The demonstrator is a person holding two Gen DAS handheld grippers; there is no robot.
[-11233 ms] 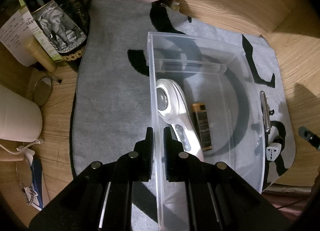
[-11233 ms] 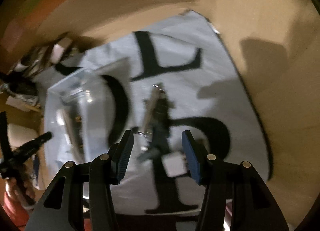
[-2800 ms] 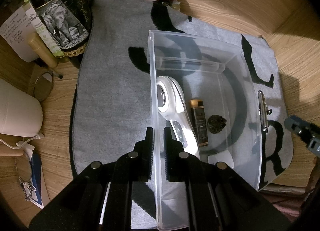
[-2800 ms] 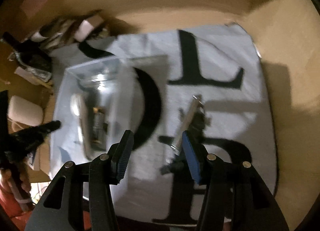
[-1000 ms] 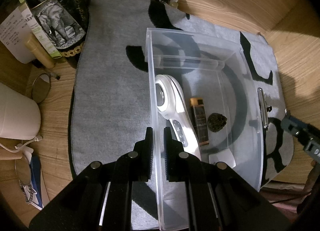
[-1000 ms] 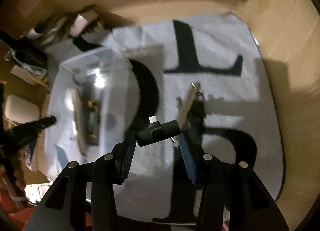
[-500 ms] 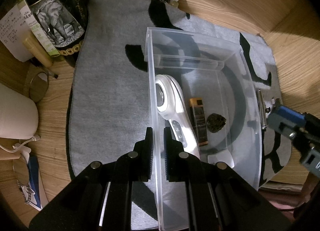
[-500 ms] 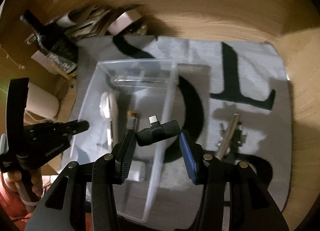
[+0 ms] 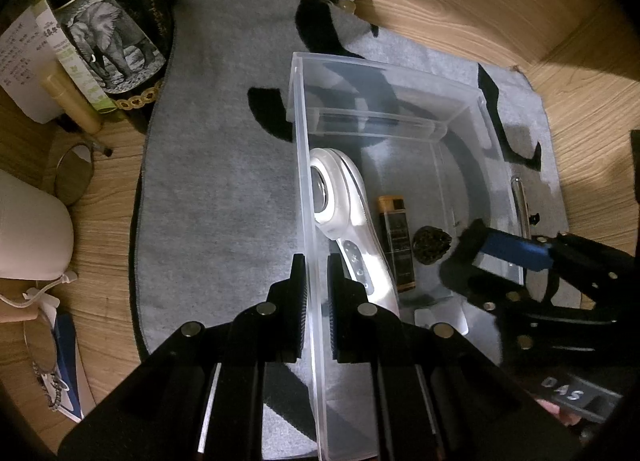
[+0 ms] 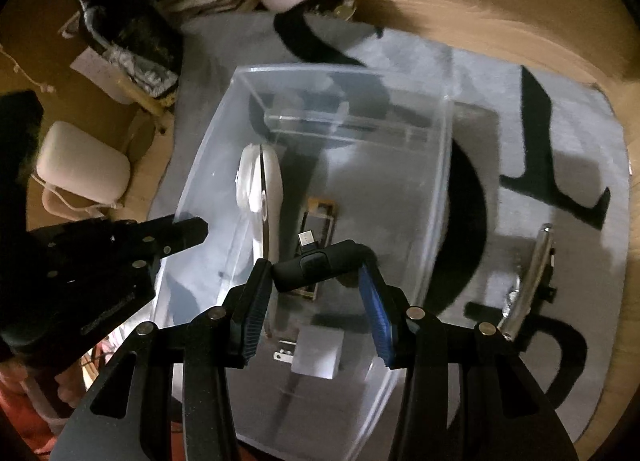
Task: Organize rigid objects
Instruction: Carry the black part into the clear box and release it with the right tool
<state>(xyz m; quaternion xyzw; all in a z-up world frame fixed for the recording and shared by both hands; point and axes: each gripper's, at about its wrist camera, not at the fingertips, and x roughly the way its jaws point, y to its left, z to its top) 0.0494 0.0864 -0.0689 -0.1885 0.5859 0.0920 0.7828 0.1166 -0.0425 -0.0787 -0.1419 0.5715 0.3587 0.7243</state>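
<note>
A clear plastic bin [image 9: 308,165] stands on the grey lettered mat [image 9: 220,189]. My left gripper [image 9: 316,273] is shut on the bin's left wall. In the bin lie a white handheld device [image 9: 344,217], a gold-and-black lighter [image 9: 396,237], a dark lumpy ball [image 9: 430,245] and a white plug [image 10: 318,349]. My right gripper [image 10: 314,267] is shut on a small black adapter [image 10: 324,263] with a metal plug end, held over the bin's middle. In the left wrist view the right gripper [image 9: 500,257] reaches in from the right. A silver metal clip [image 10: 528,281] lies on the mat to the right of the bin.
A dark bottle with an elephant label [image 9: 108,41] stands at the mat's far left corner, next to paper slips and a beige tube [image 9: 70,101]. A white pouch [image 9: 28,229] and a round mirror [image 9: 74,173] sit left of the mat. Papers are piled at the back.
My right gripper has carried the black adapter leftward from over the mat and the silver clip to over the bin, sinking a little. The left gripper has kept its hold on the wall.
</note>
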